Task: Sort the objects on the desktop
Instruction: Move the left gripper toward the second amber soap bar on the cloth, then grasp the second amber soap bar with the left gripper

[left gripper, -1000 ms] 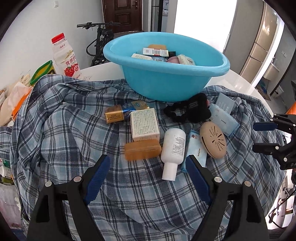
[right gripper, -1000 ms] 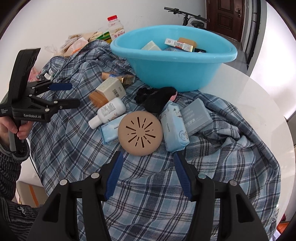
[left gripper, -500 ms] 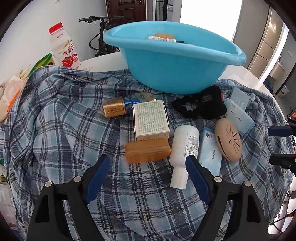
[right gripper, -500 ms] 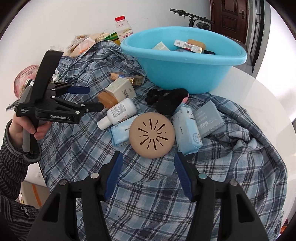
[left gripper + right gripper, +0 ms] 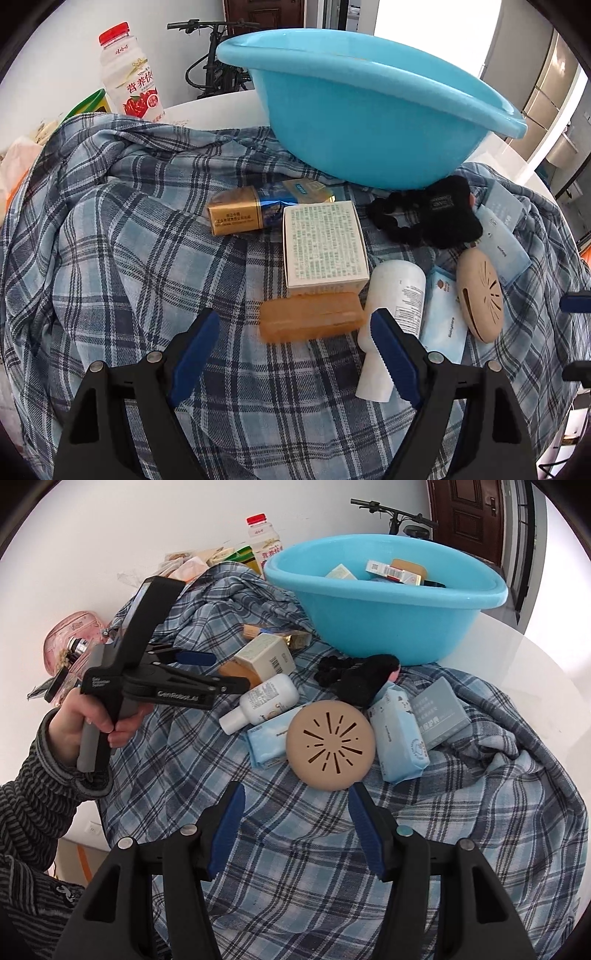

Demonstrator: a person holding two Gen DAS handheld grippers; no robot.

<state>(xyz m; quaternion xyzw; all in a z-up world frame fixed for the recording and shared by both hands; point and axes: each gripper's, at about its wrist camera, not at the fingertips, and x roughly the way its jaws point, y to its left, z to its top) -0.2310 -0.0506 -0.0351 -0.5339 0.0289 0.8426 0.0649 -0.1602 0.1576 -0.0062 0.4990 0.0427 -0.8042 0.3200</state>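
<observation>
A blue basin [image 5: 369, 122] stands at the back on a plaid cloth [image 5: 129, 266]; in the right wrist view the basin [image 5: 388, 620] holds several small boxes. In front lie an amber soap bar [image 5: 312, 319], a white box [image 5: 325, 247], a gold box [image 5: 234, 216], a white bottle [image 5: 393, 314], a tan round disc [image 5: 330, 744], pale blue packs [image 5: 400, 733] and a black scrunchie [image 5: 358, 677]. My left gripper [image 5: 295, 349] is open, just short of the soap bar. My right gripper [image 5: 297, 829] is open, just short of the disc.
A milk bottle with a red cap [image 5: 127, 74] and snack bags stand at the back left. A pink pouch [image 5: 68, 650] lies at the left. The white round table [image 5: 535, 672] shows at the right. A bicycle [image 5: 214, 66] stands behind.
Both grippers have moved forward and lower toward the items; the soap bar and the disc now lie close to the fingertips. Both stay open.
</observation>
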